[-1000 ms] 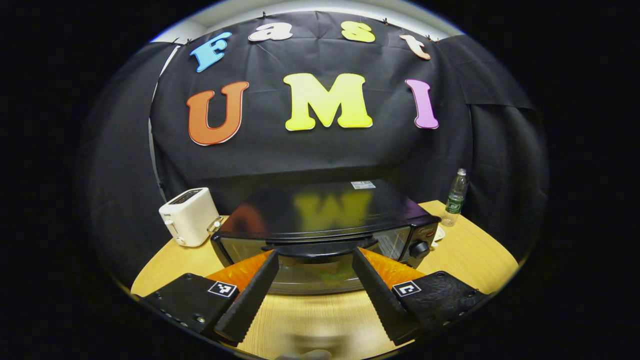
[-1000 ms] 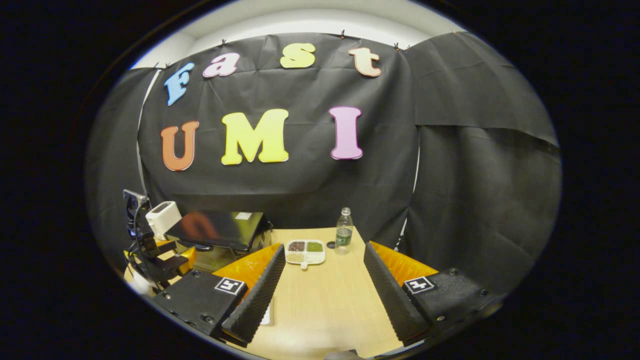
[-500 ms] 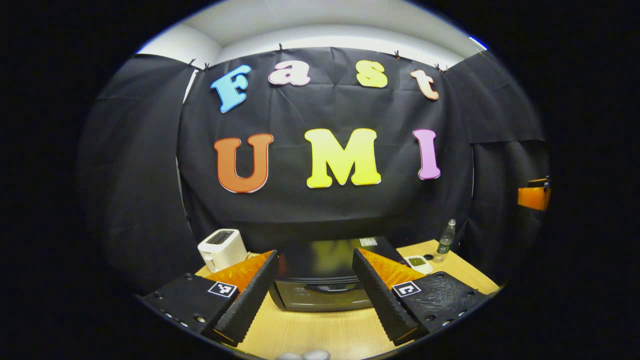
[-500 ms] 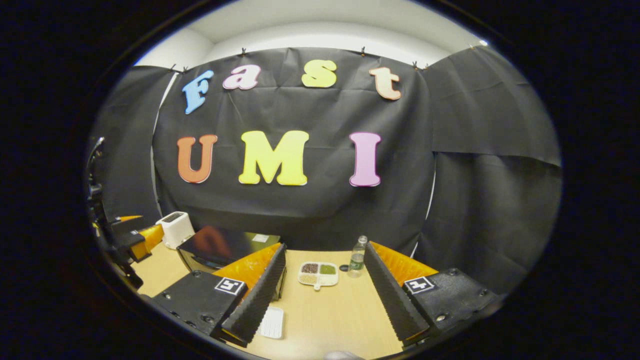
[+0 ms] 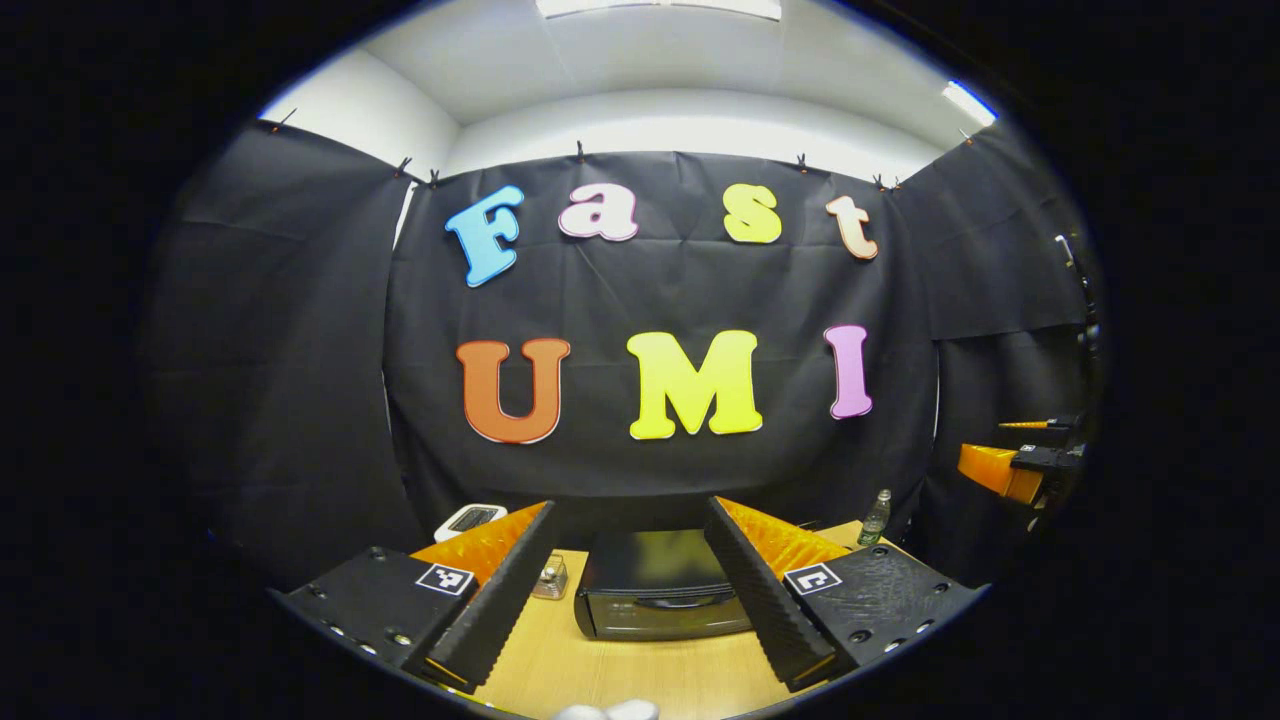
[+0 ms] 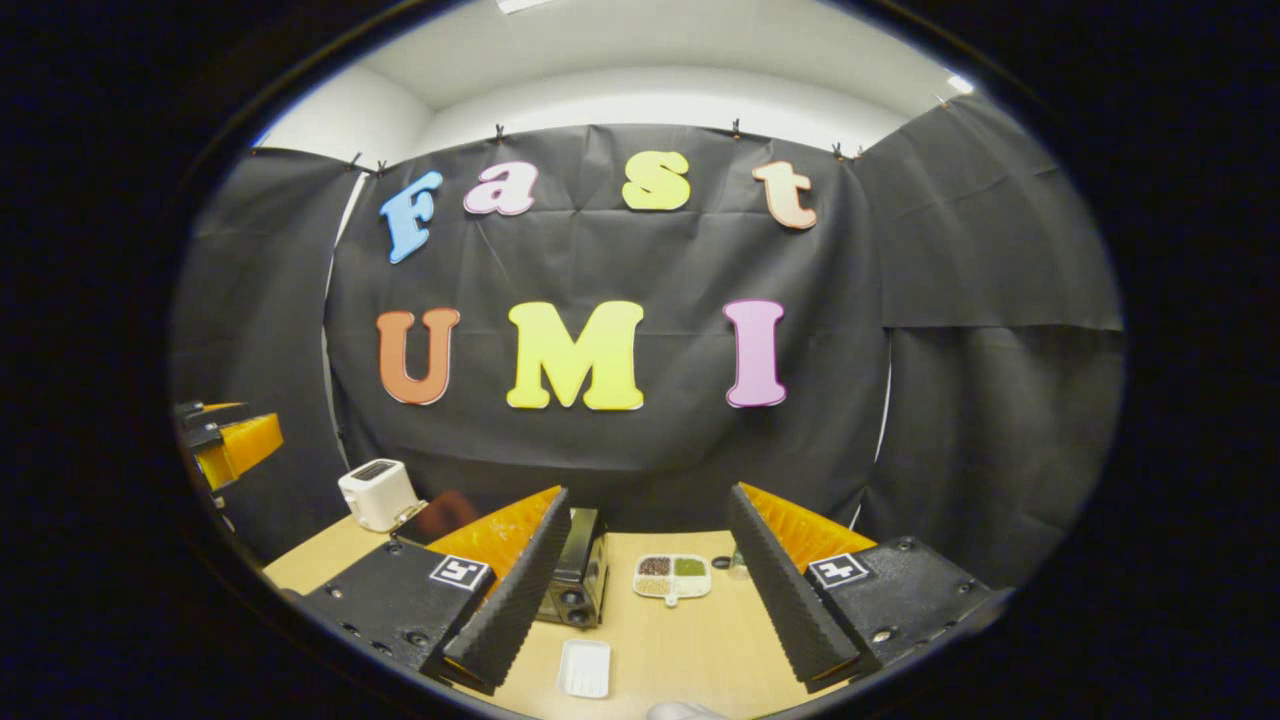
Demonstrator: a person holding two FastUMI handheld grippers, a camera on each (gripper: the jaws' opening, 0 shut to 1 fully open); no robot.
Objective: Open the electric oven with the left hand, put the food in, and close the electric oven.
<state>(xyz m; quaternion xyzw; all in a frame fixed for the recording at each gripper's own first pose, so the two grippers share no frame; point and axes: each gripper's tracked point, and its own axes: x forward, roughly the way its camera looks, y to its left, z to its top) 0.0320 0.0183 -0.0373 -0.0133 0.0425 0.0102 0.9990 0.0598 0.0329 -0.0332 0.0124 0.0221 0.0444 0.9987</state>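
the electric oven stood with its door closed on the tabletop, well apart from both tongs. the left tongs and the right tongs were both released and held nothing. the oven is probably heavy and stiff, and its glass door fragile; the dark handle along the door top seems the place to hold. a toaster, a divided dish of food, a small white tray and a bottle stood around it; nothing blocked the door.

Left tool, ridged fingers, screwed blocks, square markers, right tool alike
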